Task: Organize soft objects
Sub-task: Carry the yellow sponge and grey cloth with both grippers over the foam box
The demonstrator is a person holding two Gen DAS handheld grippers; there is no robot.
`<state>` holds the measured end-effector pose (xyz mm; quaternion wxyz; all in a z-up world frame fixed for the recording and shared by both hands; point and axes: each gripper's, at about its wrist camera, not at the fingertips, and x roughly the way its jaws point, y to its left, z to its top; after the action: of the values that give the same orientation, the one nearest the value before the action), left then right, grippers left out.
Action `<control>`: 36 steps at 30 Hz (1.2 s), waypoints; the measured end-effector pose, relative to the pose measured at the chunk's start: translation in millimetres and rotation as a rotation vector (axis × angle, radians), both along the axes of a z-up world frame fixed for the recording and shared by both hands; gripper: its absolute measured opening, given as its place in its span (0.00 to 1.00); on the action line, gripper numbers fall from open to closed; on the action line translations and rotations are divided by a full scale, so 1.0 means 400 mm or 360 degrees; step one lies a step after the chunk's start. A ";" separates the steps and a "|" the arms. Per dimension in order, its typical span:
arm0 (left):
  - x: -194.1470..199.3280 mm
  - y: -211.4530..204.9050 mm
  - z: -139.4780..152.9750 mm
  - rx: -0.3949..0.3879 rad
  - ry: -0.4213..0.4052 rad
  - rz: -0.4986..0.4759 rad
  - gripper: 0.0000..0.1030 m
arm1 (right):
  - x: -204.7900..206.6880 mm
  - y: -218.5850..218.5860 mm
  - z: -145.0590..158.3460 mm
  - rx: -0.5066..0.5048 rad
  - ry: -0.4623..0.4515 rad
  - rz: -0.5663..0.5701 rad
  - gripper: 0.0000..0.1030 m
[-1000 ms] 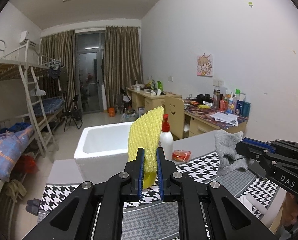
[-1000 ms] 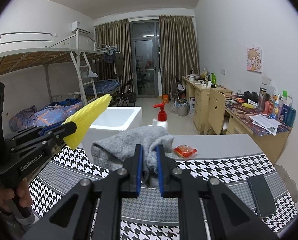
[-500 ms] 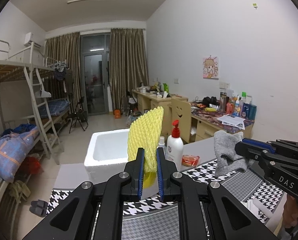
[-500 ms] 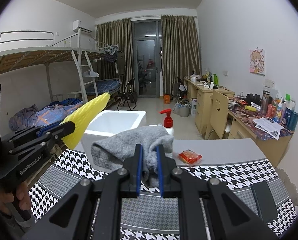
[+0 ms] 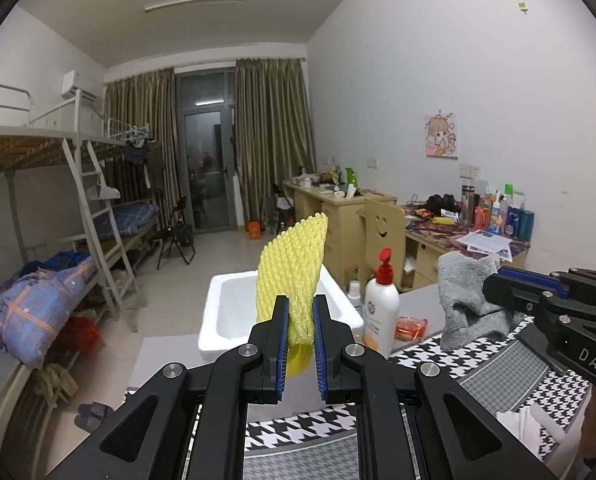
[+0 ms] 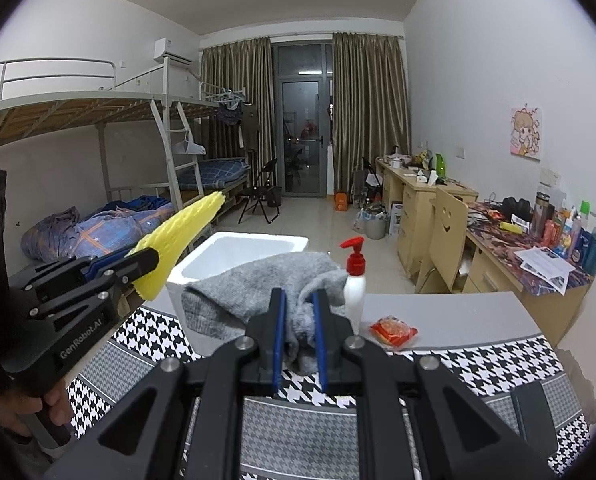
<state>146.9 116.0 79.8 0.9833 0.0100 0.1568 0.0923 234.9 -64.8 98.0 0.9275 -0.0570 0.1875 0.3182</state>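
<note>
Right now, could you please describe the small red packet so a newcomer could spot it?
Find the houndstooth-patterned table. On its plain grey far strip, right of the white pump bottle, lies the red packet: flat, crinkly and shiny, the only red-orange thing lying there.

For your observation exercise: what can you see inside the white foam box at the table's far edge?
The white foam box shows bare white inner walls and nothing lying in the visible part. The yellow foam net in the left gripper and the grey cloth in the right gripper cover the rest.
</note>
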 end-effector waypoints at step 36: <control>0.147 0.090 0.014 -0.0018 0.0107 0.0078 0.12 | 0.118 0.140 0.032 -0.0088 0.0056 -0.0022 0.16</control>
<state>205.8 151.8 85.3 0.9749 0.0037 0.1905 0.1152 282.1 -8.9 110.8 0.9243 -0.0758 0.2129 0.3075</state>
